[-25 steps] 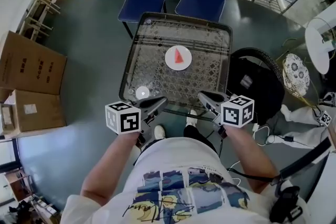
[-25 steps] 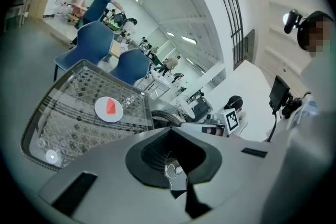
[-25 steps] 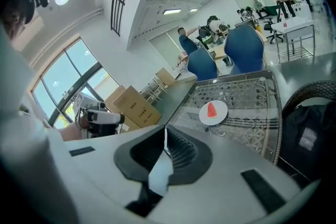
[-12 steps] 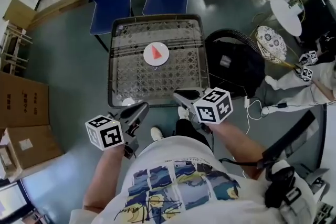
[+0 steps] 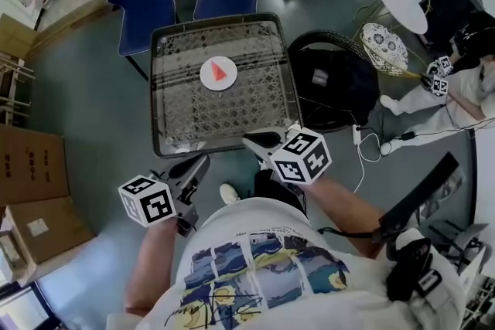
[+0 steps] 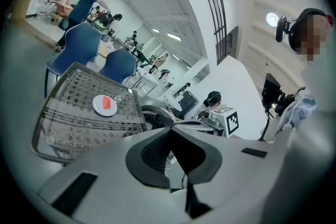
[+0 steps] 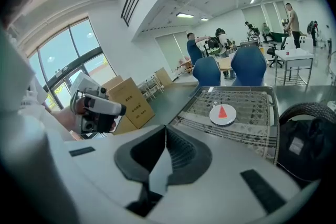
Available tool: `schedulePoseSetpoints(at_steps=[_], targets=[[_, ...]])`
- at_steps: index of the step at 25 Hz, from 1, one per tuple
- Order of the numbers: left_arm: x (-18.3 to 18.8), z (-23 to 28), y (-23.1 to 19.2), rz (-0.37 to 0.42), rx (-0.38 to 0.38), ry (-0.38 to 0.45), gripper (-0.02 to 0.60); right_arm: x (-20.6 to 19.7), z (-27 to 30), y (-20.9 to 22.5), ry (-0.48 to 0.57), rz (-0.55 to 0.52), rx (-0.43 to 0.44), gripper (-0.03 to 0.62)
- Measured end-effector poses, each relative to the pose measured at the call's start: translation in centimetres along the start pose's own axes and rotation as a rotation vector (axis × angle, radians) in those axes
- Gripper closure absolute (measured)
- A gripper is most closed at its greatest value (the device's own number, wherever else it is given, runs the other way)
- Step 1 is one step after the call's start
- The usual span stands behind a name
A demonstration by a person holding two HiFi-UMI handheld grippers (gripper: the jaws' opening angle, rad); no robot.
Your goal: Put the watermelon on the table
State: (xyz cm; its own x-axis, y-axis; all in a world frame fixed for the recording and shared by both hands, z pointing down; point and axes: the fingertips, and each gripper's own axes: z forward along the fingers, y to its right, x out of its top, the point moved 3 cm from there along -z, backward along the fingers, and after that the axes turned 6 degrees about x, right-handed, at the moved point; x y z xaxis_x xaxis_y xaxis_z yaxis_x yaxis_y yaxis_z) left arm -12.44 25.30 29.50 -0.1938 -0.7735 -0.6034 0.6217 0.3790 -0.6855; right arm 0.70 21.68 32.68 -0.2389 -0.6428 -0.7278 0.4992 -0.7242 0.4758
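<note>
Mesh tabletop (image 5: 193,116) is carrying the watermelon (image 5: 222,71) on what looks like a plate (image 5: 207,78) toward its far edge; left gripper (image 5: 203,160) and right gripper (image 5: 248,141) are hovering closed, empty, by the near edge.

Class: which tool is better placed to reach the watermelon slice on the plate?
Right, probably: the right tool sits at the table's near edge, closer to the watermelon; the left tool hangs short of it.

Empty left gripper (image 5: 199,161) and right gripper (image 5: 249,141), jaws together, low before the torso (image 5: 255,259).
</note>
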Motion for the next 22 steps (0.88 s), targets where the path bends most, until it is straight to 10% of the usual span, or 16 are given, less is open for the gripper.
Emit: schedulePoseSetpoints(at_steps=[22], targets=[[-1.9, -3.3, -2.2, -0.017, 0.015, 0.012, 0.572, -0.8, 1.6, -4.0, -0.006, -0.017, 0.017, 0.583]])
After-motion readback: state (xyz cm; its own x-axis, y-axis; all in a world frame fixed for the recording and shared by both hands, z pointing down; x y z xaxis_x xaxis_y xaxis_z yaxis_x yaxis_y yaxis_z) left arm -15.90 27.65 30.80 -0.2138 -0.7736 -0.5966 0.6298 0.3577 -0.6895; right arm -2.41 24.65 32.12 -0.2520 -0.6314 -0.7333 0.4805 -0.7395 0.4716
